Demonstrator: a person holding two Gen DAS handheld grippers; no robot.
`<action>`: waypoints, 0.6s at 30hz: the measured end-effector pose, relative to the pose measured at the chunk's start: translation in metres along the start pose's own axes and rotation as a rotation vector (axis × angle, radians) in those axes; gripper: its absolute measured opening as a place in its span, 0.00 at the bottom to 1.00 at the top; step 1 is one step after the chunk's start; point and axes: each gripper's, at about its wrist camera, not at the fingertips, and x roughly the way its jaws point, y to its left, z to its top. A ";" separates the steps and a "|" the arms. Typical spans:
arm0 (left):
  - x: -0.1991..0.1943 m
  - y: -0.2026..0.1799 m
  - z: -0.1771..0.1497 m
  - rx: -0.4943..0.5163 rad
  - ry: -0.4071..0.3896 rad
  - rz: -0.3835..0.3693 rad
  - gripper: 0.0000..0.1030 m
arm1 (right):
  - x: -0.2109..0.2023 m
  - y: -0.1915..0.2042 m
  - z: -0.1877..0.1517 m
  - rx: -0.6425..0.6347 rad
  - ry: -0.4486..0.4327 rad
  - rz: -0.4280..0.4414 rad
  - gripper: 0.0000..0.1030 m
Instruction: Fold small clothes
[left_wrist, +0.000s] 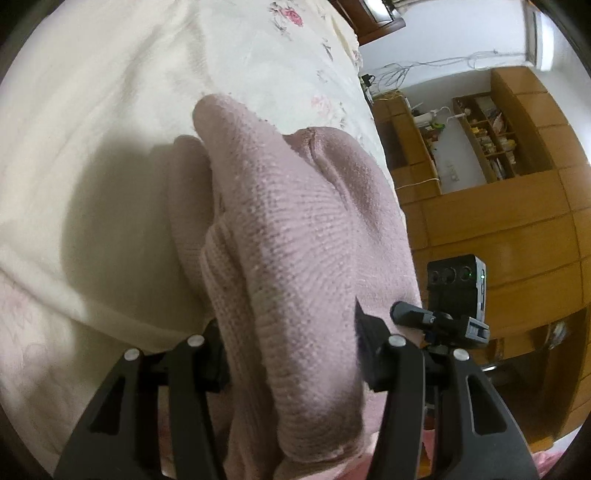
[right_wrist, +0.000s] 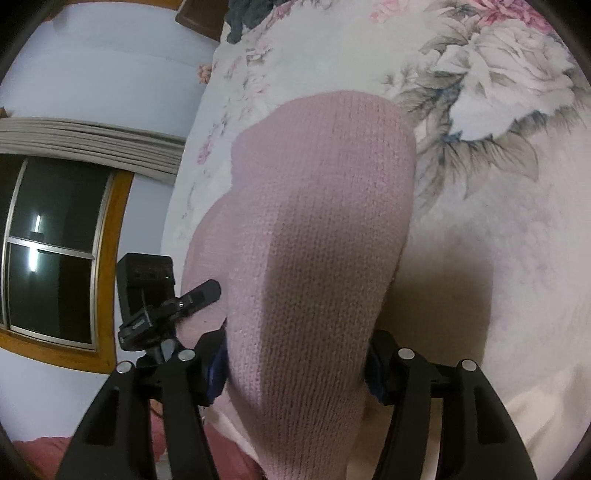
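Observation:
A pink knit garment (left_wrist: 295, 229) hangs in a bunched, doubled-over fold above the bed. My left gripper (left_wrist: 293, 354) is shut on one end of it, the ribbed hem (left_wrist: 221, 266) showing beside the left finger. In the right wrist view the same pink knit garment (right_wrist: 317, 221) fills the middle, and my right gripper (right_wrist: 297, 365) is shut on it, the cloth packed between both fingers. The two grippers are close side by side: the right gripper (left_wrist: 454, 295) shows at the left view's right edge, and the left gripper (right_wrist: 155, 299) at the right view's left.
A cream bedspread (left_wrist: 110, 110) with pink and grey flowers (right_wrist: 498, 74) lies under the garment. Wooden cabinets and shelves (left_wrist: 498, 166) stand beyond the bed's edge on one side. A dark window (right_wrist: 55, 240) with a wooden frame is on the other.

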 end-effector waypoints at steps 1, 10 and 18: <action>0.001 0.001 0.001 0.010 -0.002 0.006 0.50 | 0.001 -0.001 -0.003 0.000 -0.009 0.000 0.60; 0.016 -0.003 0.011 0.051 -0.037 0.042 0.59 | 0.014 -0.021 -0.022 0.034 -0.069 0.014 0.74; -0.021 -0.026 -0.004 0.108 -0.096 0.241 0.64 | -0.013 0.014 -0.034 -0.042 -0.131 -0.156 0.77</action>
